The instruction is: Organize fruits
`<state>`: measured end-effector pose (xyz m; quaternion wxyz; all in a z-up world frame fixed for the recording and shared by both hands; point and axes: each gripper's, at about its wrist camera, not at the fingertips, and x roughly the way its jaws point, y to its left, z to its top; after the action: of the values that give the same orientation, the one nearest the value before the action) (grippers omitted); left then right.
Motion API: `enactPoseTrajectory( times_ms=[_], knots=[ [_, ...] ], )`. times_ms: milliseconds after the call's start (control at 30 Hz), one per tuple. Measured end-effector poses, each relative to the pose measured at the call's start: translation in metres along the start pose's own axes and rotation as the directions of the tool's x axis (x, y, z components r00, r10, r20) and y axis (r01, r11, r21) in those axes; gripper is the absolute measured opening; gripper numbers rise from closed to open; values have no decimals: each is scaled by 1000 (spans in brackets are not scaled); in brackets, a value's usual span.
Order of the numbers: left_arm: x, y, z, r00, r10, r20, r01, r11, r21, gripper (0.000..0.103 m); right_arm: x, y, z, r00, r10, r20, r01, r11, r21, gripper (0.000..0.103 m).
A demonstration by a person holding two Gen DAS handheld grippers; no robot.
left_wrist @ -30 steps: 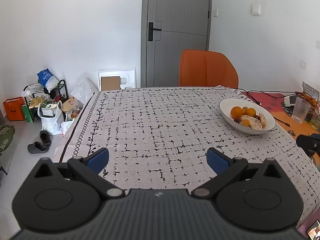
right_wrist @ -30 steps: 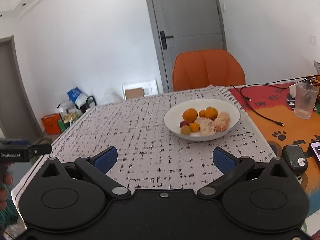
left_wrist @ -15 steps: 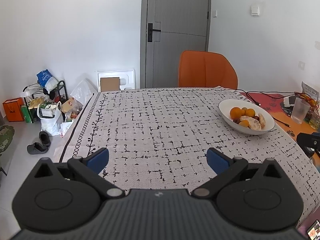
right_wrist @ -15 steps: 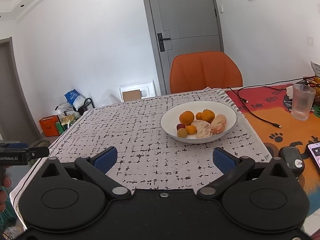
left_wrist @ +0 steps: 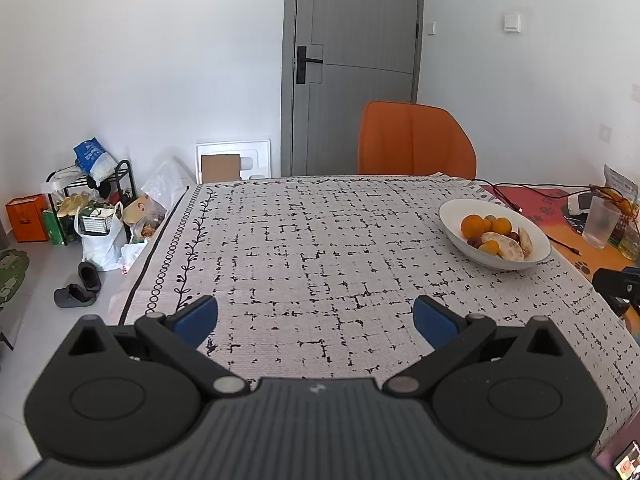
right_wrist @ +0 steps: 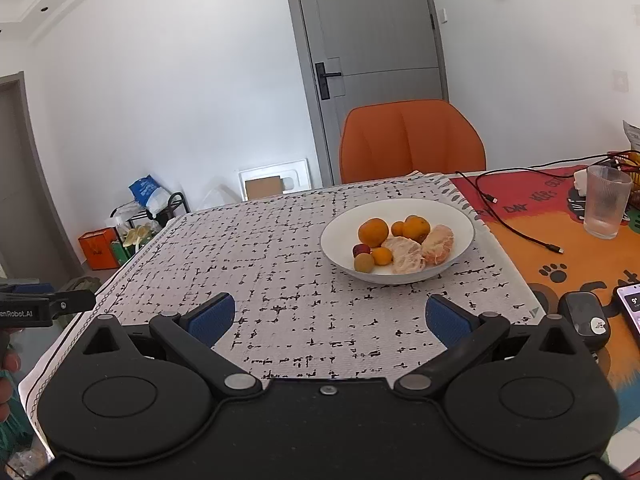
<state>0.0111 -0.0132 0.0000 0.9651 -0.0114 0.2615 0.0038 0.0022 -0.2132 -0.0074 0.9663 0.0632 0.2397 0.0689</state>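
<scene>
Seven or so fruits [right_wrist: 394, 246] are being held together in the white bowl [right_wrist: 464, 226] on the patterned cloth [right_wrist: 280, 280] over the counter: oranges of several sizes, two peeled citrus pieces, a dark red fruit and a small tan one. None is being seen loose on the cloth in either view.

Compared with a second ago, the bowl is being shown slightly nearer and more central in the right wrist view, while the left wrist view is being changed hardly at all; the fruits themselves are being left exactly as they lay. So only the right gripper [right_wrist: 330, 320] is being shifted a little, and nothing of the arrangement is being altered.

Both pairs of jaws are being kept spread wide with nothing between them; the left gripper [left_wrist: 316, 316] is being held over bare cloth, well apart from the bowl, and the right one is being pointed at the bowl from short of it.

This layout is being judged to fit two stages equally: fruits gathered and the job finished, or fruits waiting to be sorted out of the bowl.
</scene>
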Motion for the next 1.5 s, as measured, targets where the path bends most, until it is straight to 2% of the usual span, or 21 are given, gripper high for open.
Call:
enactPoseTrajectory(
  times_ms=[1500],
  knots=[
    [0,0,-1,1000,-10,-10,10,1000,-1,103,3,4,-2,1000,12,-27,-13,1000,-19,103]
  ],
)
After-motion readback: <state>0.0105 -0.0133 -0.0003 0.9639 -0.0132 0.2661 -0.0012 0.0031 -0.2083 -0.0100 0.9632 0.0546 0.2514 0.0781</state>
